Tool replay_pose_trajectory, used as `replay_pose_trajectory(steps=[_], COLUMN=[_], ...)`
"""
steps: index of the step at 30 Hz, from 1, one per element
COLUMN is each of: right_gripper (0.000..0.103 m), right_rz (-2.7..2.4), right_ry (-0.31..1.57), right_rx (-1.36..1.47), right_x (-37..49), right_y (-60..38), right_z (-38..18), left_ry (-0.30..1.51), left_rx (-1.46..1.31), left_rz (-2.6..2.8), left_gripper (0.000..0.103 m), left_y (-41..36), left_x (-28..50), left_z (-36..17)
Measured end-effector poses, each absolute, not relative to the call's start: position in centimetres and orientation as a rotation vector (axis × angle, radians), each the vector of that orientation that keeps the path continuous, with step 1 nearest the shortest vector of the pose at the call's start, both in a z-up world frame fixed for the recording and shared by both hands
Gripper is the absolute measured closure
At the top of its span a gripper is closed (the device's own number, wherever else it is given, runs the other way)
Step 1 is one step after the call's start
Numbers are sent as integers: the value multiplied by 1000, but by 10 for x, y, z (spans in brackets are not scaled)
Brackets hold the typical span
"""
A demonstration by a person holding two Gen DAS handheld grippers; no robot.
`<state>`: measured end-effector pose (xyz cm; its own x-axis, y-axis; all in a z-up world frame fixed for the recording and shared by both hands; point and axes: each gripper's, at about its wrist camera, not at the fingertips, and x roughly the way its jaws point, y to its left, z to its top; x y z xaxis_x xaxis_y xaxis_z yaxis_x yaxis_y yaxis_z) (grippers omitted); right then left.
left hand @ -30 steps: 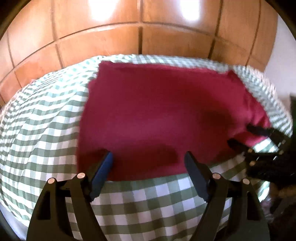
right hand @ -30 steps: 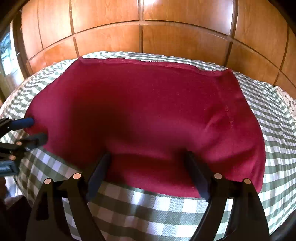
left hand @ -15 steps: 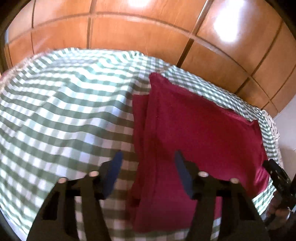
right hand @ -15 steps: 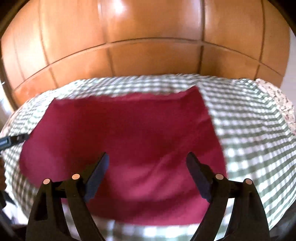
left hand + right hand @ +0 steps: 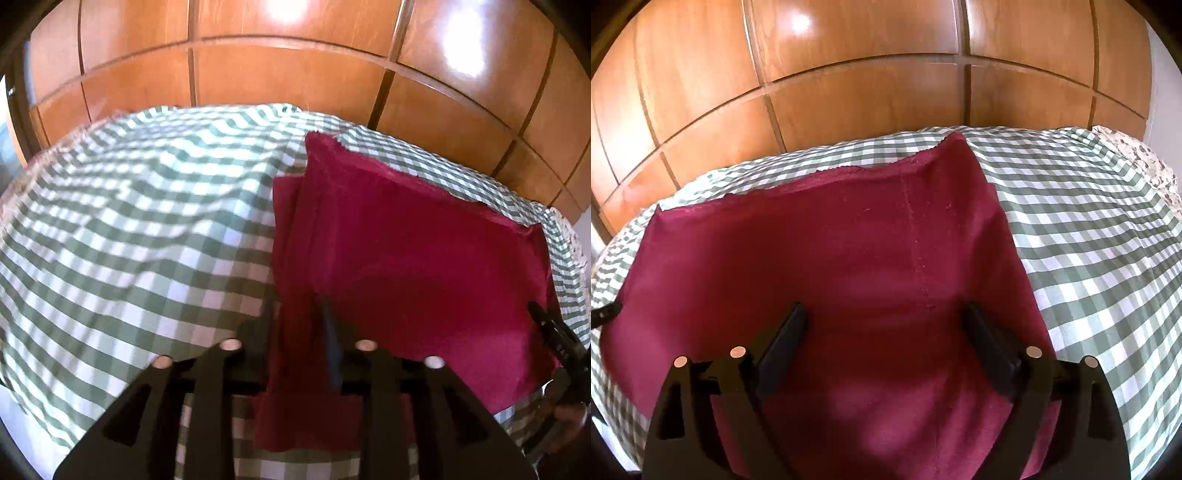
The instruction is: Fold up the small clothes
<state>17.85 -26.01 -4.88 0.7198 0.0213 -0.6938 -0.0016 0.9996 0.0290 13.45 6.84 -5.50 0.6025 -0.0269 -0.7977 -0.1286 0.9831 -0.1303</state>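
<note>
The dark red cloth lay flat on the green-and-white checked cover, which draped what seemed to be a bed. Its far edge was frayed and its left side showed a second layer peeking out from under the top one. A stitched seam ran near-to-far through the right part of it. In the left wrist view the left gripper straddled the cloth's left edge; its jaws had just been closing, and that edge stood up between them as a fold, though motion blur left it unclear whether the pads actually pressed it. The right gripper sat over the near right part of the cloth with its jaws spread wide and nothing between them but the flat fabric below. Behind the bed rose a glossy wood-panelled wall, close to the far edge of the cover. At the far right corner a floral-patterned fabric showed beside the checks.
</note>
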Motion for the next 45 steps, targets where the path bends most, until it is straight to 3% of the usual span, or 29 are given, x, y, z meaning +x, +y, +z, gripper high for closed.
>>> replay_pose_trajectory(steps=[6, 12, 16, 19, 21, 24, 31, 39, 45], right_gripper=[15, 15, 16, 37, 37, 28, 25, 18, 15], right_rz=[12, -89, -166, -151, -192, -200, -177, -112, 27], right_ry=[797, 712, 755, 838, 896, 893, 869, 898, 926], right_rx=[2, 19, 57, 99, 57, 117, 173, 207, 332], right_x=[179, 192, 221, 238, 247, 246, 244, 247, 228], right_y=[-257, -283, -310, -321, -325, -337, -345, -350, -367], right_z=[-35, -1, -2, -15, -32, -48, -52, -49, -42], left_ry=[854, 826, 826, 829, 832, 862, 896, 864, 831], left_rx=[-131, -101, -92, -74, -58, -42, -10, -11, -37], left_rz=[63, 50, 38, 31, 28, 21, 33, 27, -35], left_gripper=[57, 54, 50, 49, 48, 48, 46, 45, 39], left_y=[70, 63, 58, 53, 49, 45, 41, 36, 24], left_x=[136, 136, 139, 140, 141, 143, 144, 134, 123], left_z=[-35, -28, -30, -32, -35, -45, -64, -48, -37])
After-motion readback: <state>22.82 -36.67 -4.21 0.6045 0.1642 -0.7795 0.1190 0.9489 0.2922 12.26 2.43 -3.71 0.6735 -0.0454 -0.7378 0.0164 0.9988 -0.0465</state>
